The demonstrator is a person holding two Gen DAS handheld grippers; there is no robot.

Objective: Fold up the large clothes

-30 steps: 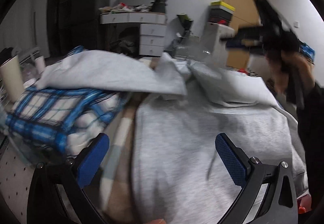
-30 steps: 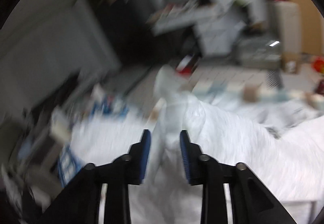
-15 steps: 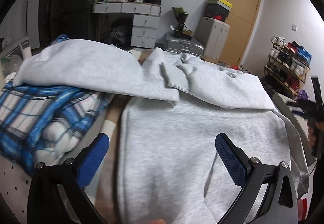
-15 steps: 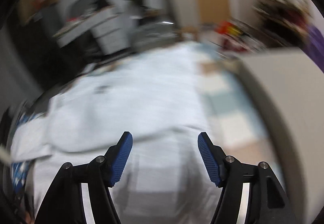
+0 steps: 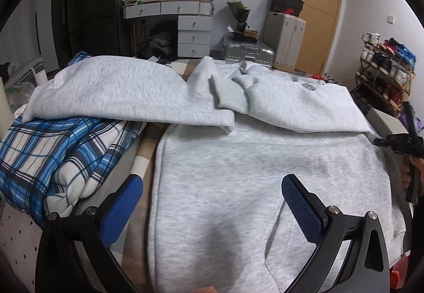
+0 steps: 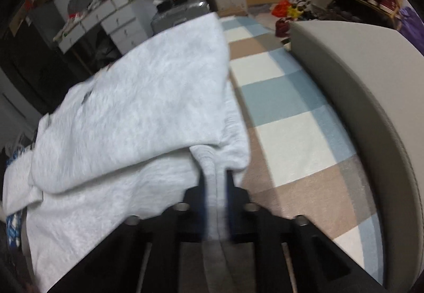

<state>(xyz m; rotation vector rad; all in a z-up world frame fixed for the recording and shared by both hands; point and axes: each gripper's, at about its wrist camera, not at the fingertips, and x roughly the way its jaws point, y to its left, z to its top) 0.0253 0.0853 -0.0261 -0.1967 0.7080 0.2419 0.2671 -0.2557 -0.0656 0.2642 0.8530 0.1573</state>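
**Right gripper pinches hoodie edge; left waits wide**

The bed, with its checked cover of blue, white and tan squares, fills the right half of the right wrist view and serves as the folding surface. Behind it, in the upper part of the left wrist view, the room is crowded: a white desk with drawers, suitcases, a wooden door and a shoe rack at the right edge.

The grey hoodie lies spread across the centre of the left wrist view, sleeves already folded in over the chest, so the body fold likely comes next. A blue plaid garment sits at the left, partly under one sleeve.

The right gripper, low centre in its own view, is clamped on the hoodie's side edge, probably to lift it. The left gripper hovers wide apart over the hem, holding nothing, seemingly ready to take the other edge.
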